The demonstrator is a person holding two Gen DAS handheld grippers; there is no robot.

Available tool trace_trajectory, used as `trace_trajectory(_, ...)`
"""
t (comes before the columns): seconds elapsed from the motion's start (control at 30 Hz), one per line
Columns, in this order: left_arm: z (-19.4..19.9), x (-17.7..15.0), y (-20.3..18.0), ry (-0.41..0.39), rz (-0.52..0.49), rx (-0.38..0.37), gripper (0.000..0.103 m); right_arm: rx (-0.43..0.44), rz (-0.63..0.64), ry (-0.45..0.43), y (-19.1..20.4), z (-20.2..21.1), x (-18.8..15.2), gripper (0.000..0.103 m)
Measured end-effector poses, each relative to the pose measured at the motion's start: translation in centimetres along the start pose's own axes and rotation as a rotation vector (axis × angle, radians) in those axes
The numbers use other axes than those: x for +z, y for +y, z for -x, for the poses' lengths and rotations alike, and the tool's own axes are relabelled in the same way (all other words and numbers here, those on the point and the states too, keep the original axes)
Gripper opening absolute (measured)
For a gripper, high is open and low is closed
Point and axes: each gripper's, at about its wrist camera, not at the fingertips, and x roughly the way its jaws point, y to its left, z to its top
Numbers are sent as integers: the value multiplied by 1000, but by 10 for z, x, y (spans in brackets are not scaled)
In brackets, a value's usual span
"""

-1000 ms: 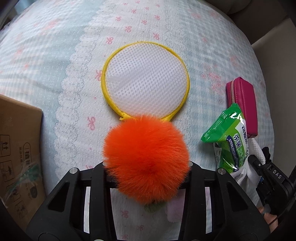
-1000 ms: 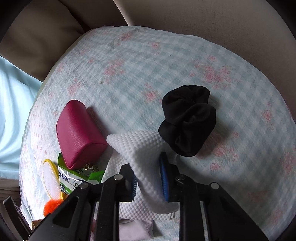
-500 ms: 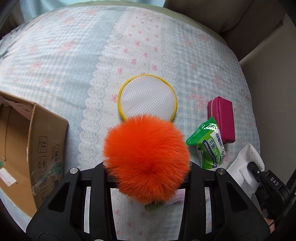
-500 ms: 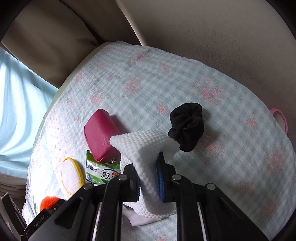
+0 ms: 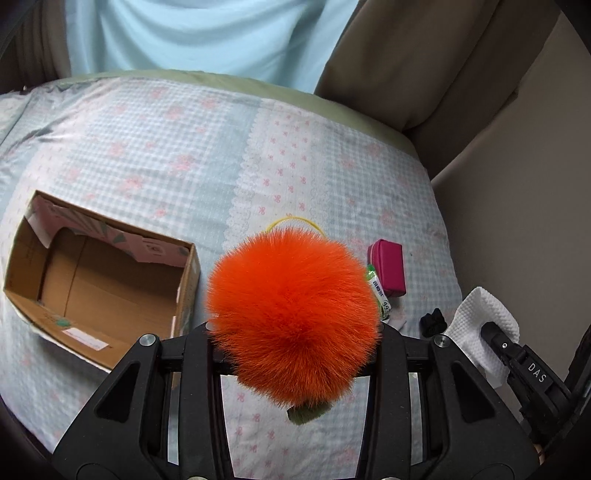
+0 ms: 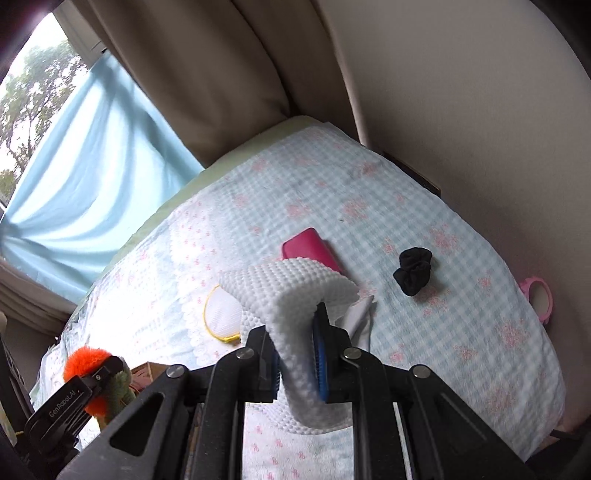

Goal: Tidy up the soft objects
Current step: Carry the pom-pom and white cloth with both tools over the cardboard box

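My left gripper [image 5: 293, 354] is shut on a fluffy orange pompom [image 5: 291, 310] and holds it high above the bed; the pompom [image 6: 86, 360] also shows in the right wrist view. My right gripper [image 6: 297, 363] is shut on a white textured cloth [image 6: 291, 295], which hangs over its fingers; it also shows in the left wrist view [image 5: 484, 317]. An open cardboard box [image 5: 99, 280] lies on the bed to the left. A black scrunchie [image 6: 413, 271] lies on the bedspread to the right.
A yellow-rimmed mesh pad [image 6: 221, 314], a pink pouch [image 6: 312, 249] and a green wipes pack [image 5: 380, 295] lie mid-bed. A pink ring [image 6: 539, 299] sits at the right bed edge. Beige cushions [image 6: 443, 92] and a blue curtain [image 5: 195, 33] border the bed.
Both grippers have risen well above the bed with their loads, so objects look smaller. The cardboard box has come fully into the left wrist view.
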Motion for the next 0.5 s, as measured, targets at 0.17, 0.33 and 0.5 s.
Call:
trace_trajectory(0.17,53,7,36,-42,0,20,33,41,115,-13,55,44,-10,14)
trace_trajectory(0.33,86,16,89,-19,-24,57,33,85,209,13,115,66,-28,14)
trace_trajectory(0.5,103,26,148,9,-76,97,33,105,319,59,181,69,-60,14)
